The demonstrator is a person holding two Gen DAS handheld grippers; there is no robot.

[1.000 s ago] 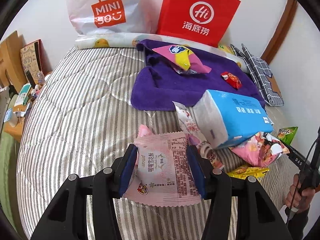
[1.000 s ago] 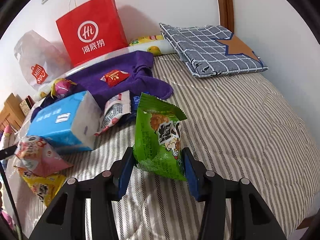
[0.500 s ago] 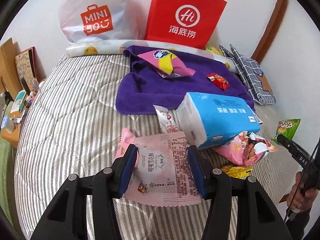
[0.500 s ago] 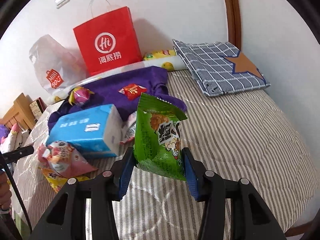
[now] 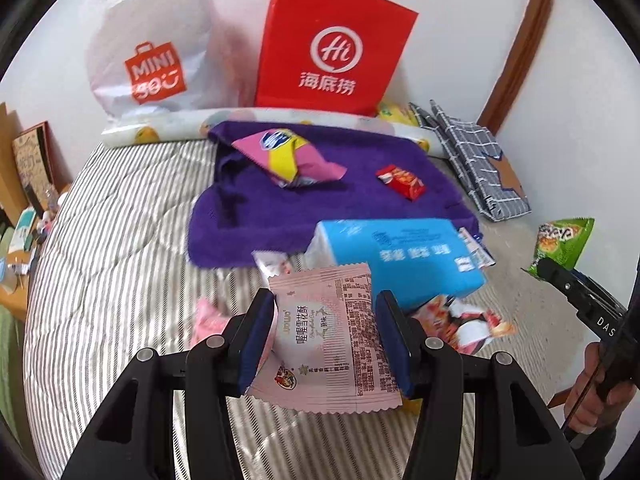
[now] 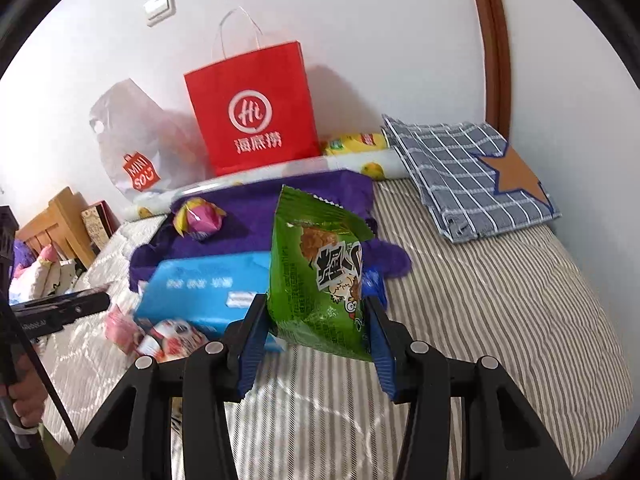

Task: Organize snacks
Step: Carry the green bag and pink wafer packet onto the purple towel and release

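Note:
My left gripper (image 5: 325, 330) is shut on a flat pink snack packet (image 5: 324, 340), held above the striped bed. In the right wrist view my right gripper (image 6: 314, 330) is shut on a green snack bag (image 6: 318, 276), lifted clear of the bed; the same green snack bag (image 5: 562, 242) shows at the right edge of the left wrist view. On the bed lie a blue tissue pack (image 5: 400, 256), a pink-and-yellow bag (image 5: 284, 156) and a small red packet (image 5: 402, 181) on a purple towel (image 5: 332, 200), plus a pink-and-white bag (image 5: 460, 320).
A red paper bag (image 5: 332, 48) and a white plastic shopping bag (image 5: 152, 52) stand against the wall behind the bed. A grey checked pillow (image 6: 468, 176) lies at the back right. A wooden bedside table (image 5: 16, 216) with clutter is at the left.
Both grippers have risen with their packets; the bed and the items on it sit lower and farther away in both views. The grips are unchanged.

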